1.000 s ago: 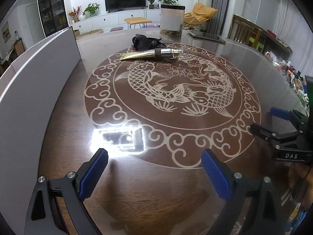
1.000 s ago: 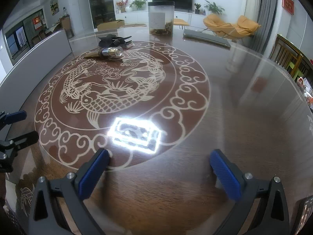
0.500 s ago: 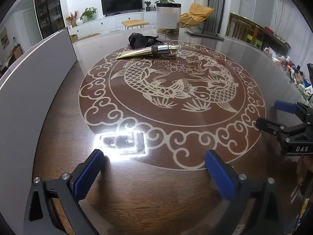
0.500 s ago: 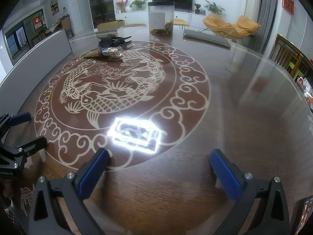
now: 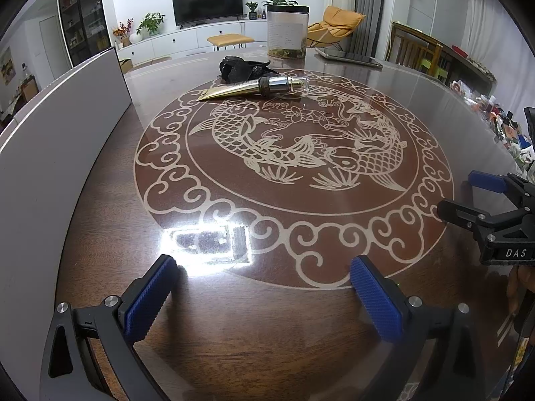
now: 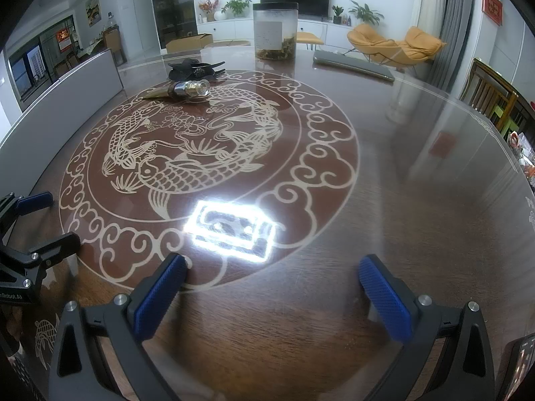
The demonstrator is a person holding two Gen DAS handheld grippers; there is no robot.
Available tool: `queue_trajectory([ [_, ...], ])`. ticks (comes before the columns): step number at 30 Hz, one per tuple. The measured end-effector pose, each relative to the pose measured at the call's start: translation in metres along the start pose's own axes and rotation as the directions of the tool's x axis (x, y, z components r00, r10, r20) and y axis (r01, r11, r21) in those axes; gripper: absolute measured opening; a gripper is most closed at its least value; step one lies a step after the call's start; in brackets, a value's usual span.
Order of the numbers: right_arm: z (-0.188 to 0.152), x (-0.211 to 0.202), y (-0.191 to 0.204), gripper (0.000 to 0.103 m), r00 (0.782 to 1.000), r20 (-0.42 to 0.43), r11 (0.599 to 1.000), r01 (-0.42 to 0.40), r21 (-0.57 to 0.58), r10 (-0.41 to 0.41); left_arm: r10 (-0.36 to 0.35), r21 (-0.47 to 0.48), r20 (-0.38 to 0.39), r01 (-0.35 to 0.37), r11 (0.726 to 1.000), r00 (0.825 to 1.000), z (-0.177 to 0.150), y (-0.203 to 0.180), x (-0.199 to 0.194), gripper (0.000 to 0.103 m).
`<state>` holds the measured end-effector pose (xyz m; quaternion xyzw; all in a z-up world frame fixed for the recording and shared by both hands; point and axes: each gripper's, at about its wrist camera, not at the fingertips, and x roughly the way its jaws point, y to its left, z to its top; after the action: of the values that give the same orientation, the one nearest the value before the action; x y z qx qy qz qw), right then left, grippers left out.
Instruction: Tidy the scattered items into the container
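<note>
Where glossy table (image 5: 234, 317) gleams, gold tube (image 5: 234, 88) tapers.

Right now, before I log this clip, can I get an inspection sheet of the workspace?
Surface: round glossy dark wooden table with pale carp inlay; bright lamp glare near the front.
Job's things: gold squeeze tube with chrome cap lying flat, black hair clip just behind it; grey container wall along the left edge.
Clutter: clear black-lidded jar, flat grey tablet, both at the far side.
Grippers: left hand-held gripper and right hand-held gripper both open, empty, above the table.
Cables: nothing seen.
Surroundings: living room, television, orange chairs.
</note>
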<state>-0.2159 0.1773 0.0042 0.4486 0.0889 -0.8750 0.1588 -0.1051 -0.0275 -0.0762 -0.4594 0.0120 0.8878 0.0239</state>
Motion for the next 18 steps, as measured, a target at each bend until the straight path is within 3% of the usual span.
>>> queue_trajectory([
  [8,0.0,0.0,0.0,0.103,1.0,0.0,1.0,0.0,0.0,0.0,-0.015,0.023,-0.031,0.016,1.0,0.999,0.0,0.003,-0.002,0.103],
  [13,0.0,0.0,0.0,0.103,1.0,0.0,1.0,0.0,0.001,0.0,-0.079,0.128,-0.107,0.092,0.987,0.991,0.022,0.015,0.011,0.103],
  [18,0.0,0.0,0.0,0.103,1.0,0.0,1.0,0.0,0.001,0.0,-0.059,0.1,-0.119,0.071,0.992,0.991,0.056,0.034,0.036,0.103],
])
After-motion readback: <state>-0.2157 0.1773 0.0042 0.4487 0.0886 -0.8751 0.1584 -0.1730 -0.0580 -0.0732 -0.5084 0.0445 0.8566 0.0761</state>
